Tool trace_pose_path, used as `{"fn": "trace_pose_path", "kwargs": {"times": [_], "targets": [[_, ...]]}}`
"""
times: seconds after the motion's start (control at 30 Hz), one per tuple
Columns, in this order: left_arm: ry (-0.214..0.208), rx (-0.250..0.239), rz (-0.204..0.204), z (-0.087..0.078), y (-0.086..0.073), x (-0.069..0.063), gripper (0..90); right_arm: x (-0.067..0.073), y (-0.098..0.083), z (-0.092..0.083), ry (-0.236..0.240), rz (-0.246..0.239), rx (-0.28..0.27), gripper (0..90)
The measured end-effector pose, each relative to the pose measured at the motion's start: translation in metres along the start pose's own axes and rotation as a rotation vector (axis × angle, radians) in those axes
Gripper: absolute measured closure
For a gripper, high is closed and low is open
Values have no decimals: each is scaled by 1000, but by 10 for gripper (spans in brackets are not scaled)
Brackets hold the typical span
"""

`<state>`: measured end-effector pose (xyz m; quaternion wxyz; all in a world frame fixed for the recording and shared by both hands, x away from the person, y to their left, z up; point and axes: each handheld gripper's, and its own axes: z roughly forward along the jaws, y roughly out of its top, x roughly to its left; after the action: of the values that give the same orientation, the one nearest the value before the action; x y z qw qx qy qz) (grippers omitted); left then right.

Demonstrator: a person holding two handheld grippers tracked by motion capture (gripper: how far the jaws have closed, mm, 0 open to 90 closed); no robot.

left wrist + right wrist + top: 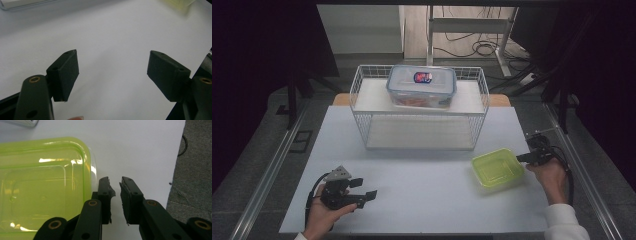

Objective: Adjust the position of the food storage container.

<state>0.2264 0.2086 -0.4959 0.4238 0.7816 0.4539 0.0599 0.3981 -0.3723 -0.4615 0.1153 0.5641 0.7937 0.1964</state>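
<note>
- Right gripper sits just at the green tub's three o'clock, jaws nearly together on nothing; grasp not yet made.
- Left gripper rests on the desk, jaws spread, empty.

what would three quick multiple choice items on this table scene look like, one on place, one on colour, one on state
1. Where is the clear lidded box?
A. on the wire rack's top shelf
B. on the floor
C. in a hand

2. What colour is the open container?
A. red
B. yellow-green
C. black

3. How does the left tool stand?
A. clamped on the container
C. open with nothing between
B. shut on a cable

Key: 1 A, it sits on the upper shelf; 2 B, translucent yellow-green; 3 C, jaws stand wide over bare table.
</note>
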Motion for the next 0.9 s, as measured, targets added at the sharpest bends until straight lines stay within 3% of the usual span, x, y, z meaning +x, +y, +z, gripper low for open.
{"fn": "trace_pose_path", "kwargs": {"times": [0.2,0.47,0.9], "targets": [[-1,-2,-2,0,0,0,252,9,3,0,-12,-6,8,763],[-2,-4,-4,-1,0,0,252,19,5,1,-23,-48,-1,857],[-1,-5,-4,-1,0,1,252,48,5,4,38,-127,-5,892]]}}
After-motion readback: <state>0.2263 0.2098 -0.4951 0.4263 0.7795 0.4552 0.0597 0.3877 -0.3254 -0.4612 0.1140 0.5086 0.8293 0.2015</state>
